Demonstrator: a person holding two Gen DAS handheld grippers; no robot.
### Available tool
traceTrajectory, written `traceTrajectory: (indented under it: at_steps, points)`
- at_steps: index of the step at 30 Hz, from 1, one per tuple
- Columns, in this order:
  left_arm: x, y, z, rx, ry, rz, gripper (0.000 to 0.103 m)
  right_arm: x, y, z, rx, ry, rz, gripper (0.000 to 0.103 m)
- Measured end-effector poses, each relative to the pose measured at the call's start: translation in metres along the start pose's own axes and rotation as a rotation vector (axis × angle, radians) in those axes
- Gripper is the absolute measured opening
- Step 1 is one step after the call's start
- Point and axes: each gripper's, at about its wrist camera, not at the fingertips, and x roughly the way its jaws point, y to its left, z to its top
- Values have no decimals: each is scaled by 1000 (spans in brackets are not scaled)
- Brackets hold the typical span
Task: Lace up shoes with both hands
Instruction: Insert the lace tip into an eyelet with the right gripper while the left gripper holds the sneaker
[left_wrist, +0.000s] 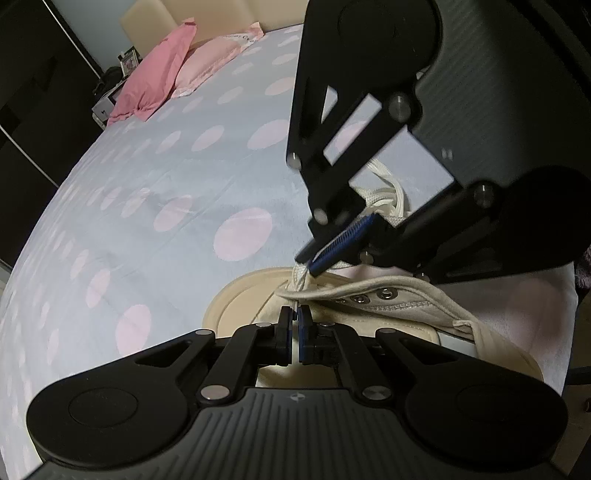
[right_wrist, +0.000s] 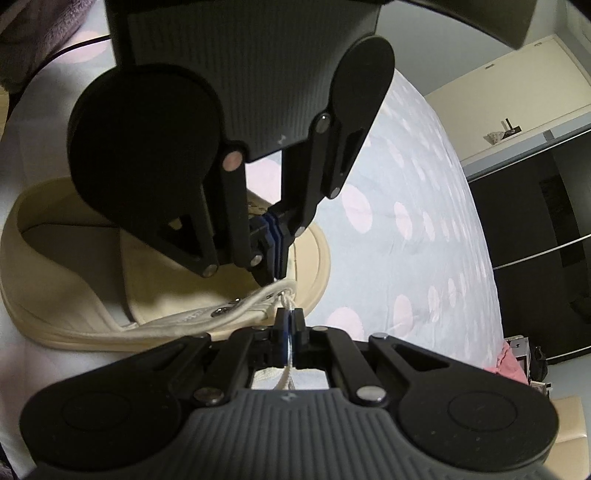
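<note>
- Two grippers are meeting over the front of a cream canvas shoe (left_wrist: 402, 314), which is lying on a bed cover (left_wrist: 155, 173) of pale blue with pink dots, its toe pointing away from the person's side of the bed.
- Left gripper (left_wrist: 296, 318) is hanging just above the toe end of the eyelet row with its jaws pressed together; a thin pale strand seems to be running between the pads, though whether it is really pinched there is hard to tell.
- Right gripper (right_wrist: 289, 318) is pinching the white lace (right_wrist: 286, 301) a short way out from the lowest eyelets (right_wrist: 225, 309), with the loose end trailing back under its body.
- Both are tilting steeply down and crowding the same spot, likely so that one can be steadying the lace while the other is feeding its tip toward a hole.
- Most eyelets are standing empty, so the lacing appears to be in its early part.
- Slack lace is bunching behind the right gripper in the left view, which may snag during a pull.
- Pink pillows (left_wrist: 159, 77) are resting well apart at the head of the bed.
</note>
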Motion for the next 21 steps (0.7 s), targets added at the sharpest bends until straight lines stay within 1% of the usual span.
traceTrajectory:
  at_steps: [1, 2, 3, 4, 5, 6, 8, 10, 14, 15, 17, 19, 21]
  points:
    - [-1, 0, 0, 1, 1, 0, 1, -2, -3, 0, 23, -2, 2, 5]
    - [-3, 0, -1, 3, 0, 0, 1, -3, -7, 0, 47, -6, 6, 8]
    - [-5, 0, -2, 6, 0, 2, 1, -6, -12, -1, 77, -12, 9, 19]
    - [-7, 1, -3, 8, 0, 3, 1, -9, -18, -1, 110, -22, 10, 26]
    - [-9, 1, -4, 10, -1, 2, 1, -13, -24, -2, 146, -42, 5, 38]
    - [-12, 2, -6, 9, -2, 2, 1, -17, -30, -2, 173, -64, 0, 44]
    - [-17, 4, -9, 7, -1, 2, 1, -26, -39, -2, 212, -108, 3, 44]
    - [-21, 7, -13, 1, 2, 5, 1, -32, -45, -3, 251, -149, 31, 44]
    - [-29, 14, -19, -18, -1, 9, 1, -34, -50, 0, 299, -173, 89, 41]
    - [-30, 14, -20, -21, -5, 8, 1, -33, -48, 4, 289, -172, 99, 35]
    - [-33, 15, -21, -20, -11, 9, 1, -28, -46, 8, 242, -164, 104, 27]
    - [-34, 16, -22, -24, -16, 10, 1, -21, -38, 13, 197, -171, 96, 25]
    - [-35, 16, -22, -31, -18, 11, 1, -19, -32, 18, 163, -171, 106, 21]
